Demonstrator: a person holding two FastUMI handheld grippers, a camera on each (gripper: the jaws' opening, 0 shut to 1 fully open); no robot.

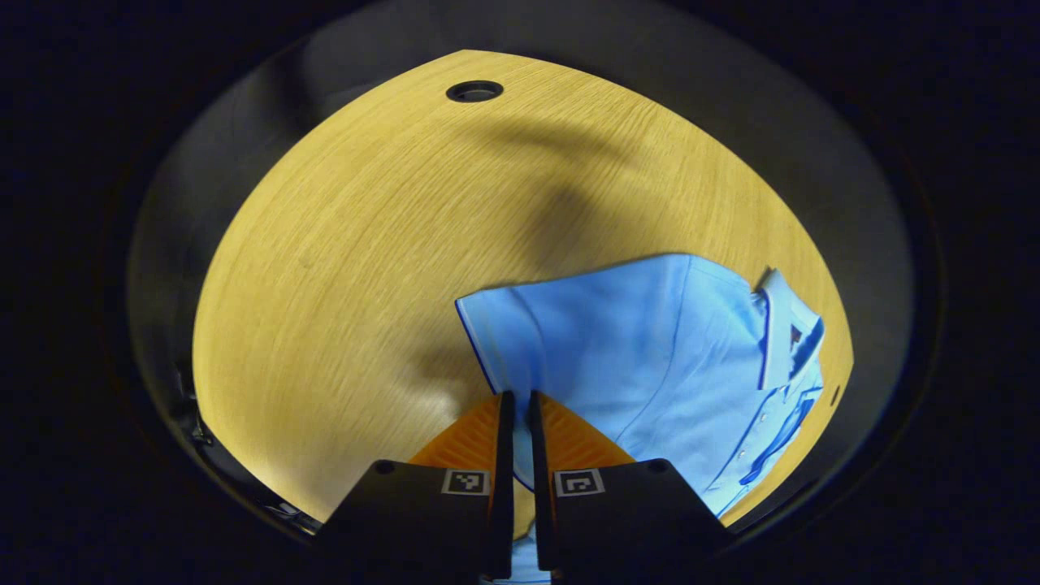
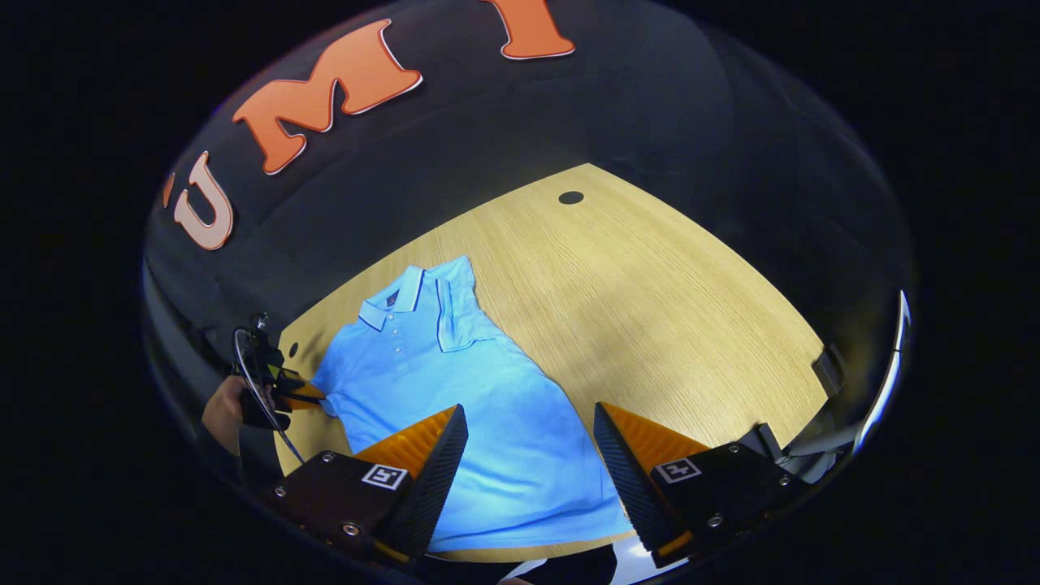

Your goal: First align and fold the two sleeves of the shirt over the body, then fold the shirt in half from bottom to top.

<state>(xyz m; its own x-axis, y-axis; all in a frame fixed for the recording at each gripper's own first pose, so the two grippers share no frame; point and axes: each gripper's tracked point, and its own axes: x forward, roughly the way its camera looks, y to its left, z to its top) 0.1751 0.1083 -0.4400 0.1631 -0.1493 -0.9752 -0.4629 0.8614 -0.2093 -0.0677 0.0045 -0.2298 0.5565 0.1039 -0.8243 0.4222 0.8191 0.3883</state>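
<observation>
A light-blue polo shirt [image 2: 455, 390] lies flat on the wooden tabletop [image 2: 650, 309], collar toward the booth wall, hem nearest the right tongs [image 2: 530, 455], which stand apart; the left tongs [image 1: 520, 406] are clamped on its sleeve [image 1: 520, 341].

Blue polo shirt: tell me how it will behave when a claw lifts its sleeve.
The blue polo shirt lies flat with soft creases, so it is probably floppy and will drape from the left claw, shut on its sleeve. Thin cloth likely weighs little. On the smooth wooden table the body may slide along.
</observation>
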